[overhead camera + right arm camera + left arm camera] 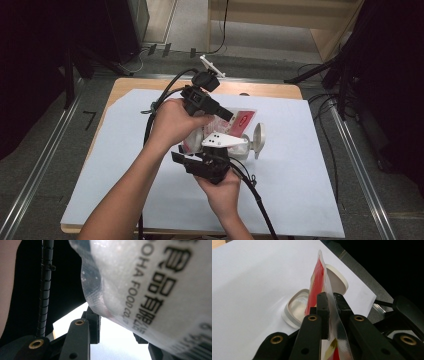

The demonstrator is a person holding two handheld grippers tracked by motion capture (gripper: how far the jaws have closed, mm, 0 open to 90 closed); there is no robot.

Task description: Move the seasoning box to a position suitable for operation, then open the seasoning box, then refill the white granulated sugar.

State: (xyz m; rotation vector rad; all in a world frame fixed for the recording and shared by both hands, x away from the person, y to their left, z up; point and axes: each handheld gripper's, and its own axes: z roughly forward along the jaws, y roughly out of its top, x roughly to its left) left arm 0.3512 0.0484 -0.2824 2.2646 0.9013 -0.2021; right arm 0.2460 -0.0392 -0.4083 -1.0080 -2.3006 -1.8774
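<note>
The left hand-held gripper (329, 302) has its jaws nearly shut, pinching the thin sealed edge of a red and clear food pouch (318, 281), which stands edgewise between the pads in the left gripper view. In the high view the same left hand-held gripper (225, 114) sits above the middle of the bench (125, 165), with the pouch (240, 122) hanging below and to the right of it. The right hand-held gripper (212, 159) comes up from below, just under the pouch. In the right gripper view its jaws stand partly open with the pouch's printed, translucent body (150, 285) close above them; whether the pads press on it I cannot tell, because the pouch covers the right jaw tip.

A round white container (295, 307) lies on the white sheet (249, 290) just beyond the pouch, and its lid (259, 139) stands on edge beside it. The hands and grippers hide most of the pouch and container in the high view.

The things sit near the bench's centre, well away from every edge, with bare sheet on all sides, widest to the right and front.
</note>
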